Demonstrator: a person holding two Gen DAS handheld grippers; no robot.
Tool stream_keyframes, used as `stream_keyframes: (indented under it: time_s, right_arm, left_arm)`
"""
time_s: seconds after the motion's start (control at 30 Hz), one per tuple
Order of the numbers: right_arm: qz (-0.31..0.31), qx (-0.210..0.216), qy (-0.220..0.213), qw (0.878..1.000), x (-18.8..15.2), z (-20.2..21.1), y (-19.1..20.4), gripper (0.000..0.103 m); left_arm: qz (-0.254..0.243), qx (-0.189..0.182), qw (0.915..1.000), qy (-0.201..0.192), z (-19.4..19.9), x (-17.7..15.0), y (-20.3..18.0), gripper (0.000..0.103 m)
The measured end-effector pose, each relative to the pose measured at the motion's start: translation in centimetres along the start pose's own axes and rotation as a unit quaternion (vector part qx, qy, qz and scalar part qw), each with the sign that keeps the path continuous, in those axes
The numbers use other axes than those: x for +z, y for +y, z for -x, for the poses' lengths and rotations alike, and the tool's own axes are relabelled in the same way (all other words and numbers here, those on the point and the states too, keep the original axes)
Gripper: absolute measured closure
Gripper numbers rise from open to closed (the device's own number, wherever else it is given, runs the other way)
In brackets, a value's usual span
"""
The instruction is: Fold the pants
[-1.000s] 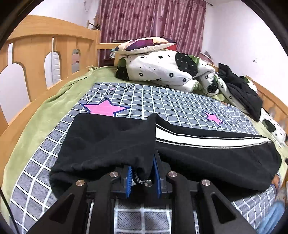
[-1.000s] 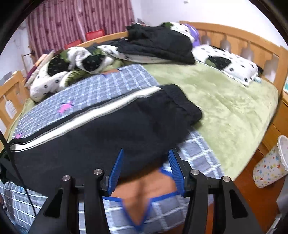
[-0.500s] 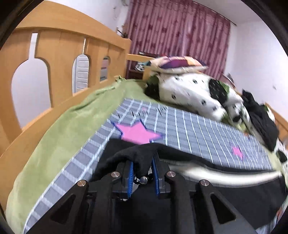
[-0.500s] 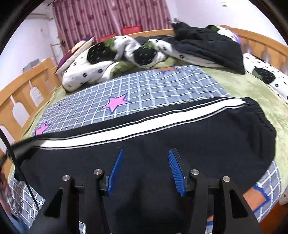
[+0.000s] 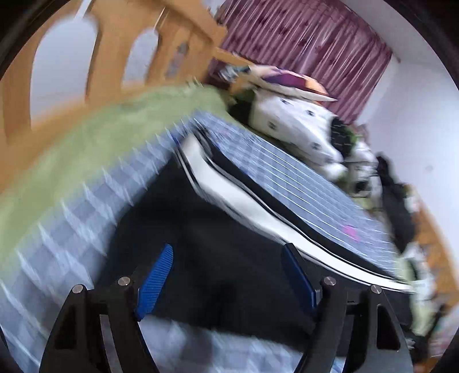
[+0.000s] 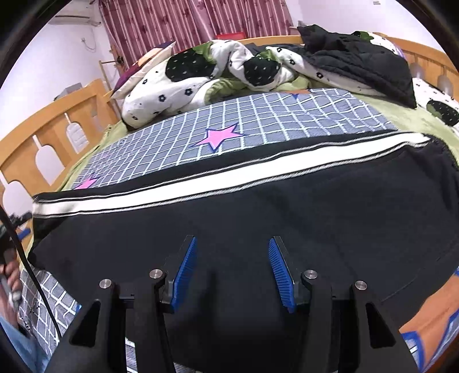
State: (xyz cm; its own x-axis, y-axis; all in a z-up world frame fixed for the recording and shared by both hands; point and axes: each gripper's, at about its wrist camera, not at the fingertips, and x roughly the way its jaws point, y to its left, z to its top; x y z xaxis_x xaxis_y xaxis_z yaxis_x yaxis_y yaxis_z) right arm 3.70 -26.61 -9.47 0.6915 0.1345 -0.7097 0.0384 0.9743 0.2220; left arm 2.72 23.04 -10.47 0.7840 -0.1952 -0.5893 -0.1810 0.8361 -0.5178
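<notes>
My left gripper [image 5: 226, 275] now has its blue fingers [image 5: 155, 275] spread wide apart with nothing between them; half a second ago they were pinched together on a bunched edge of the black cloth. The left view is smeared with motion blur and tilted, so fine detail is lost there.

My right gripper [image 6: 232, 266] is also spread apart and empty, just as it was in the earlier frames, hanging above the dark fabric.

The pants [image 6: 258, 218] lie flat across the checked blanket [image 6: 258, 120] on the bed, one long black band with a white side stripe [image 6: 229, 178] running along the far edge. A second ago the left end was lifted into a hump by my fingers; now that end lies down and the stripe runs unbroken from end to end. In the blurred left view the pants [image 5: 223, 229] fill the space below my fingers, the stripe [image 5: 243, 200] slanting away to the right.

Beyond the pants are a pink star [image 6: 221, 136] printed on the blanket, a heap of spotted white bedding [image 6: 200, 77], a dark garment [image 6: 358, 57], the wooden bed rail [image 6: 43, 134] and maroon curtains [image 6: 186, 20].
</notes>
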Motion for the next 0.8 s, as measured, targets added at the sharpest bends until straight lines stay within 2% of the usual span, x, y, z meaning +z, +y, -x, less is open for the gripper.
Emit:
stream_keyframes:
  time_s: [0.07, 0.17, 0.27, 0.37, 0.43, 0.47, 0.5, 0.53, 0.57, 0.6, 0.7, 0.73, 0.8]
  right_arm:
    - [0.005, 0.01, 0.004, 1.0, -0.5, 0.0, 0.3, 0.052]
    - [0.014, 0.015, 0.0, 1.0, -0.9, 0.2, 0.8, 0.052]
    - [0.02, 0.017, -0.007, 1.0, -1.2, 0.7, 0.8, 0.052]
    - [0.014, 0.019, -0.014, 1.0, -1.3, 1.3, 0.1, 0.052]
    - [-0.001, 0.026, -0.017, 1.0, -1.5, 1.7, -0.7, 0.052]
    - [-0.008, 0.028, -0.017, 0.999, -1.6, 1.8, -1.1, 0.052]
    - [-0.016, 0.028, -0.016, 0.999, -1.5, 1.8, -1.4, 0.052]
    - [-0.025, 0.03, -0.015, 0.999, -1.6, 1.8, -1.8, 0.052]
    - [-0.031, 0.031, -0.014, 0.999, -1.5, 1.8, -2.0, 0.052]
    - [-0.033, 0.029, -0.015, 0.999, -1.4, 1.8, -2.1, 0.052]
    - [-0.032, 0.024, -0.021, 0.999, -1.2, 2.0, -2.2, 0.052]
    - [-0.032, 0.023, -0.022, 0.999, -1.2, 1.9, -2.2, 0.052]
    - [-0.034, 0.024, -0.018, 0.999, -1.2, 1.7, -2.2, 0.052]
  left_arm:
    - [0.078, -0.063, 0.9948, 0.018, 0.8, -3.3, 1.2, 0.027]
    - [0.159, -0.119, 0.9795, 0.035, 0.1, -7.1, 2.1, 0.028]
    - [0.21, -0.132, 0.9679, 0.043, -2.1, -8.0, 2.6, 0.028]
    - [0.247, -0.142, 0.9582, 0.021, -3.2, -7.2, 2.8, 0.028]
    - [0.255, -0.147, 0.9555, 0.005, -3.7, -6.3, 2.9, 0.029]
    - [0.264, -0.136, 0.955, 0.001, -4.1, -5.9, 3.1, 0.032]
    - [0.275, -0.129, 0.9529, -0.003, -4.2, -5.6, 3.5, 0.042]
    - [0.286, -0.117, 0.9511, -0.009, -4.3, -5.2, 4.2, 0.058]
    - [0.287, -0.104, 0.9522, -0.013, -4.3, -5.0, 4.7, 0.069]
    - [0.281, -0.09, 0.9555, -0.016, -4.2, -4.7, 5.1, 0.09]
    - [0.227, -0.058, 0.9717, -0.028, -2.6, -3.2, 5.7, 0.094]
    - [0.201, -0.047, 0.9776, -0.042, -1.5, -2.4, 5.4, 0.096]
    - [0.13, -0.001, 0.9879, -0.086, 0.9, -0.9, 4.2, 0.096]
